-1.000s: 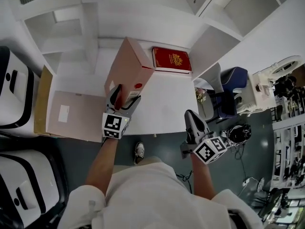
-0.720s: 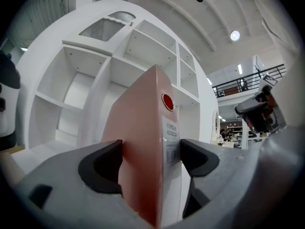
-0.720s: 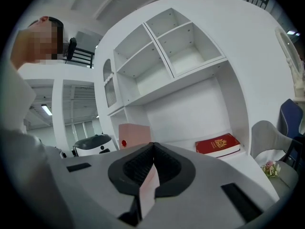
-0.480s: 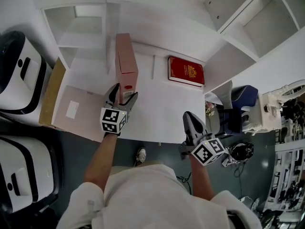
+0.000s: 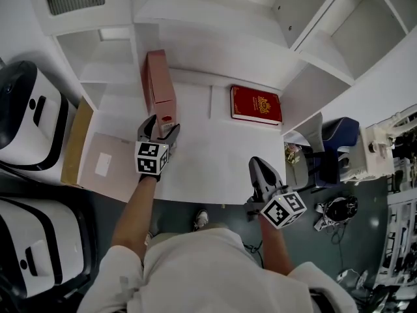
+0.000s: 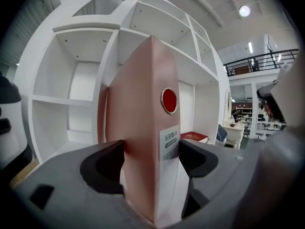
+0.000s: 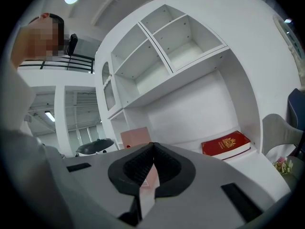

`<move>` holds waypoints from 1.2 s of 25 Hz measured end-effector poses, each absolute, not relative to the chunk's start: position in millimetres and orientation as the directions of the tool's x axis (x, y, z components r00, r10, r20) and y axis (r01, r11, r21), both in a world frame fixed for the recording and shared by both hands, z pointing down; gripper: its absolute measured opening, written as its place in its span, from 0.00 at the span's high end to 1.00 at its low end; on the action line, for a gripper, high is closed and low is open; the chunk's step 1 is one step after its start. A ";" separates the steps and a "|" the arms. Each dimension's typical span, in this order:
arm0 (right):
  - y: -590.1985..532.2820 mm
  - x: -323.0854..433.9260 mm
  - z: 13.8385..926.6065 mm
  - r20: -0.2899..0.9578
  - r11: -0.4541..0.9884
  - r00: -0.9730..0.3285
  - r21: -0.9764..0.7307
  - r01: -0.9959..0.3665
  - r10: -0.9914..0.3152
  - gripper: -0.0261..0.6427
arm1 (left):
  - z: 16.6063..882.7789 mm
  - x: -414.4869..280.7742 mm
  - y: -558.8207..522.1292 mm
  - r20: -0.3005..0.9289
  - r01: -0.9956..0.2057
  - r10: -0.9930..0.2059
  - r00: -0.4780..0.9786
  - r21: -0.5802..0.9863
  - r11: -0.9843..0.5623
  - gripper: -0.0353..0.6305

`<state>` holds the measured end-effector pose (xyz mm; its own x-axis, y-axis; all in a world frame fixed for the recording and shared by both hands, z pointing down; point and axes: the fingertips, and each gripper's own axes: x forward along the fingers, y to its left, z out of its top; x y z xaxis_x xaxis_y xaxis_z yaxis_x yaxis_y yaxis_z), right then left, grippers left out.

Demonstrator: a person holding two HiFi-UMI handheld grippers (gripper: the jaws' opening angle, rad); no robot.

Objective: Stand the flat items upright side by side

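A tall pink box file (image 5: 158, 83) with a red dot on its spine stands upright on the white desk (image 5: 208, 162), close to the shelf's left divider. My left gripper (image 5: 158, 126) is shut on its spine end, and in the left gripper view both pads press the file (image 6: 147, 118) from either side. A red book (image 5: 256, 104) lies flat at the back right of the desk. A second pink folder (image 5: 111, 165) lies flat at the desk's left end. My right gripper (image 5: 260, 168) hangs shut and empty off the desk's front edge.
White shelf compartments (image 5: 215, 18) rise behind the desk. Two white and black machines (image 5: 26, 119) stand at the left. A brown board (image 5: 75, 139) lies under the flat folder. A blue chair (image 5: 335, 135) and gear crowd the floor at the right.
The pink box file went from tilted to standing upright and shifted left towards the shelf divider, still in my left gripper. The right gripper stayed near the desk's front edge.
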<state>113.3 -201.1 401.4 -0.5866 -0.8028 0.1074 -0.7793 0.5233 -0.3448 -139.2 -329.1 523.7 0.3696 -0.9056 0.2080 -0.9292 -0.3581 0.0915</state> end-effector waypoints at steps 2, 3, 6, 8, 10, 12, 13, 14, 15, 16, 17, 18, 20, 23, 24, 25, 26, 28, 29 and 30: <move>-202.2 117.5 403.0 0.103 0.513 -0.578 -0.354 -0.782 -0.809 0.96 | 528.2 -145.1 -332.4 0.237 -0.932 -0.902 0.360 0.066 -0.355 0.41; -202.4 119.6 403.7 0.101 0.508 -0.574 -0.358 -0.783 -0.813 0.96 | 530.7 -148.0 -334.3 0.252 -0.934 -0.900 0.355 0.056 -0.352 0.41; -201.3 125.4 405.2 0.097 0.490 -0.558 -0.371 -0.789 -0.824 0.96 | 534.9 -154.7 -339.5 0.280 -0.937 -0.896 0.344 0.042 -0.346 0.44; -200.2 129.5 405.5 0.093 0.480 -0.547 -0.375 -0.793 -0.832 0.96 | 535.8 -159.8 -343.7 0.293 -0.941 -0.897 0.330 0.030 -0.337 0.45; -198.1 134.1 405.5 0.090 0.471 -0.538 -0.376 -0.798 -0.838 0.96 | 538.1 -168.2 -346.9 0.310 -0.948 -0.900 0.307 0.013 -0.319 0.47; -195.0 140.3 406.4 0.092 0.458 -0.525 -0.379 -0.804 -0.846 0.96 | 540.7 -175.3 -350.0 0.327 -0.953 -0.901 0.287 0.000 -0.303 0.49; -193.6 143.2 407.5 0.094 0.450 -0.518 -0.381 -0.808 -0.850 0.96 | 542.1 -177.7 -352.1 0.335 -0.955 -0.900 0.278 -0.006 -0.297 0.50; -192.2 145.5 408.8 0.098 0.444 -0.513 -0.383 -0.810 -0.852 0.96 | 543.7 -179.8 -354.5 0.344 -0.957 -0.900 0.268 -0.012 -0.289 0.51; -190.7 147.1 410.1 0.102 0.439 -0.510 -0.384 -0.812 -0.854 0.96 | 545.6 -181.7 -357.1 0.353 -0.960 -0.900 0.256 -0.018 -0.280 0.51; -189.3 148.3 410.9 0.105 0.435 -0.506 -0.384 -0.815 -0.856 0.96 | 547.4 -183.8 -359.9 0.361 -0.963 -0.901 0.242 -0.025 -0.269 0.52; -188.0 149.0 411.3 0.107 0.432 -0.503 -0.382 -0.817 -0.857 0.96 | 548.6 -186.4 -363.0 0.367 -0.966 -0.902 0.227 -0.030 -0.255 0.52; -186.8 149.5 411.4 0.110 0.429 -0.501 -0.380 -0.819 -0.859 0.96 | 548.9 -189.9 -366.4 0.371 -0.970 -0.904 0.211 -0.035 -0.241 0.53; -184.5 151.7 411.6 0.114 0.423 -0.494 -0.377 -0.824 -0.862 0.96 | 548.1 -197.5 -373.4 0.375 -0.975 -0.908 0.186 -0.042 -0.217 0.53; -180.7 159.0 415.1 0.123 0.404 -0.478 -0.379 -0.833 -0.870 0.96 | 547.9 -204.3 -382.5 0.379 -0.979 -0.910 0.170 -0.039 -0.200 0.54; -179.6 161.3 416.7 0.127 0.397 -0.473 -0.380 -0.835 -0.872 0.96 | 548.3 -206.2 -385.8 0.380 -0.980 -0.910 0.167 -0.034 -0.194 0.54; -178.7 163.0 418.1 0.131 0.391 -0.468 -0.382 -0.837 -0.874 0.96 | 548.6 -208.5 -389.6 0.380 -0.982 -0.911 0.163 -0.024 -0.186 0.54; -177.5 164.3 419.0 0.134 0.387 -0.465 -0.382 -0.839 -0.875 0.96 | 548.9 -210.8 -393.4 0.379 -0.984 -0.911 0.159 -0.013 -0.177 0.54; -174.6 166.3 419.9 0.141 0.381 -0.460 -0.380 -0.843 -0.877 0.96 | 549.4 -214.0 -400.5 0.382 -0.986 -0.911 0.154 -0.006 -0.169 0.55; -173.3 167.7 419.7 0.142 0.378 -0.456 -0.379 -0.845 -0.878 0.96 | 549.4 -214.7 -403.7 0.385 -0.986 -0.910 0.151 -0.010 -0.168 0.55; -172.1 169.7 419.0 0.143 0.373 -0.452 -0.377 -0.847 -0.881 0.96 | 549.3 -215.0 -406.7 0.388 -0.986 -0.910 0.148 -0.014 -0.166 0.55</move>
<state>169.7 -172.1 419.0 -0.4516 -0.8807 0.1427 -0.8475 0.3734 -0.3773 -215.0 -406.7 549.3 0.1476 -0.9096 0.3885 -0.9860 -0.1662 -0.0145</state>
